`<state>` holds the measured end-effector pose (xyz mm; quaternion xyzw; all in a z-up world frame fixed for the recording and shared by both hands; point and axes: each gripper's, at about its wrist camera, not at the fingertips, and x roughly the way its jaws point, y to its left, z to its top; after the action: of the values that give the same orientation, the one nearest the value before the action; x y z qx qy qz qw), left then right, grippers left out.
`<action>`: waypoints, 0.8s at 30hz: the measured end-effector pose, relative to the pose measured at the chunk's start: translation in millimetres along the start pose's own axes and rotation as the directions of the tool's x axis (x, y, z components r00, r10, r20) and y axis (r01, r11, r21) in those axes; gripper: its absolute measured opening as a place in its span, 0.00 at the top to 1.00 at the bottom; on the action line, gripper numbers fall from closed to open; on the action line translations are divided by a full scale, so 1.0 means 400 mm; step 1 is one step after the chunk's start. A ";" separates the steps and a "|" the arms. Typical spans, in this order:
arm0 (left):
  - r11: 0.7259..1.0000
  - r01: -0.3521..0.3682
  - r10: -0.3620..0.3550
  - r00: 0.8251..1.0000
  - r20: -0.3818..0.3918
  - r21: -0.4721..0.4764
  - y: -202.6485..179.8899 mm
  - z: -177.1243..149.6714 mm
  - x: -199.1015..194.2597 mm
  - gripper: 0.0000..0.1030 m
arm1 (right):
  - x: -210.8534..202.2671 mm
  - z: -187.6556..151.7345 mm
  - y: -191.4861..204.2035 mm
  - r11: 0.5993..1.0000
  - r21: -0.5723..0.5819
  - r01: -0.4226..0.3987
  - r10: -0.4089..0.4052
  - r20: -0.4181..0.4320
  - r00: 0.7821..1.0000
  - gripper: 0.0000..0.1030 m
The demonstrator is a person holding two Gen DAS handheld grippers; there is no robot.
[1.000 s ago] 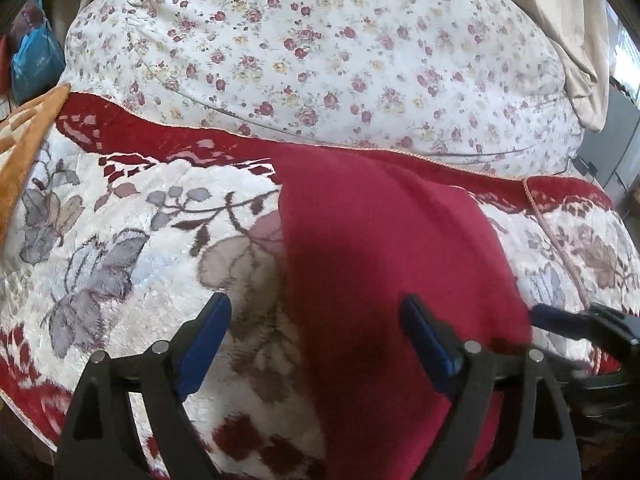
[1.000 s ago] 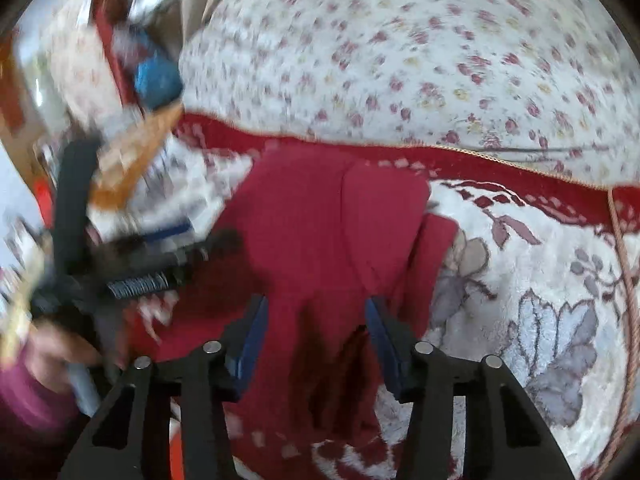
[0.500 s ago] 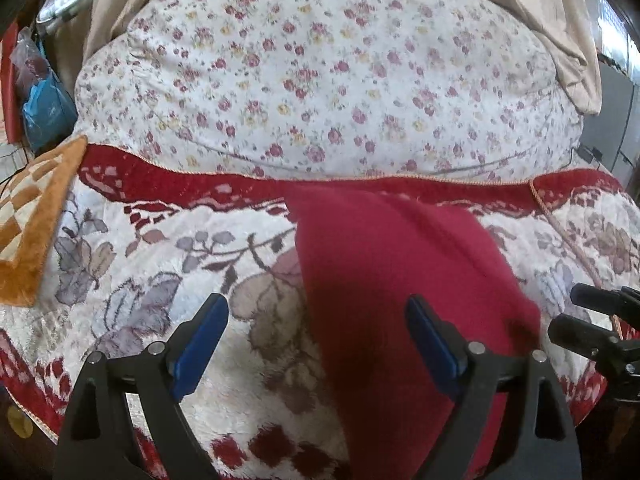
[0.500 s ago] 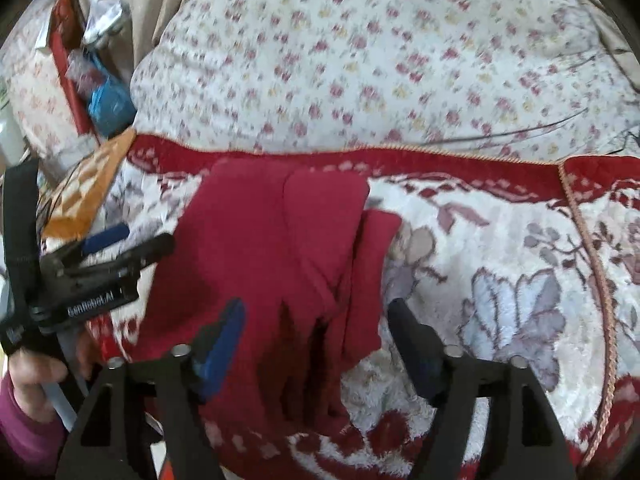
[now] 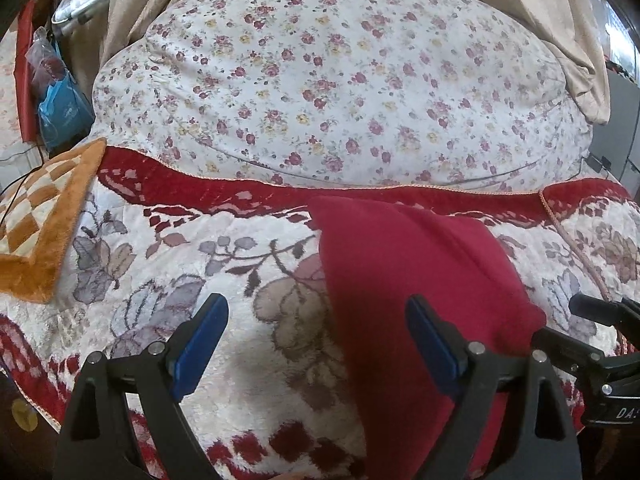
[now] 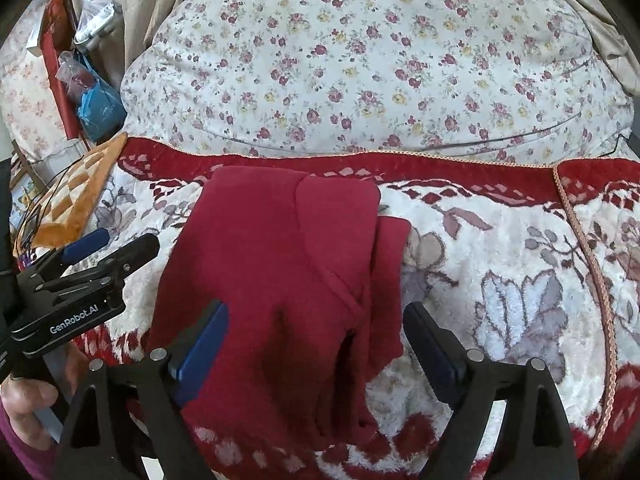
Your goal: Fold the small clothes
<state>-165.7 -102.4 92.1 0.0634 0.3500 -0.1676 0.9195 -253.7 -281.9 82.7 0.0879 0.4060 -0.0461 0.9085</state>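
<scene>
A dark red garment (image 6: pixel 288 272) lies folded lengthwise on a white and red floral blanket (image 6: pixel 500 264), with a narrower layer showing along its right edge. It also shows in the left wrist view (image 5: pixel 412 280). My right gripper (image 6: pixel 316 340) is open and empty, held just above the garment's near end. My left gripper (image 5: pixel 316 336) is open and empty over the garment's left edge and the blanket. It also shows from the side in the right wrist view (image 6: pixel 116 248), left of the garment.
A large flower-print pillow (image 5: pixel 340 80) lies behind the blanket. An orange checked cushion (image 5: pixel 36 236) sits at the left. Bags (image 6: pixel 96 96) and curtains stand at the far left. A dark cable (image 6: pixel 520 136) crosses the pillow.
Both grippers have drawn back and up from the garment, so more of the bed shows. The right gripper's jaws have opened wider. The garment lies still.
</scene>
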 end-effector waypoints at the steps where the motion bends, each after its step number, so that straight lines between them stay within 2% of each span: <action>1: 1.000 0.001 -0.001 1.000 0.001 -0.001 0.000 0.000 0.000 0.14 | 0.002 -0.001 -0.001 1.000 0.002 0.001 -0.001 -0.001 1.000 0.10; 24: 1.000 0.000 0.000 1.000 -0.006 0.002 -0.004 0.000 0.015 0.14 | 0.035 0.015 -0.004 0.999 -0.008 0.054 -0.054 -0.008 0.999 0.09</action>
<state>-162.1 -105.4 88.3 0.0647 0.3526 -0.1678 0.9183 -240.3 -284.8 76.0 0.0734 0.4123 -0.0686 0.9055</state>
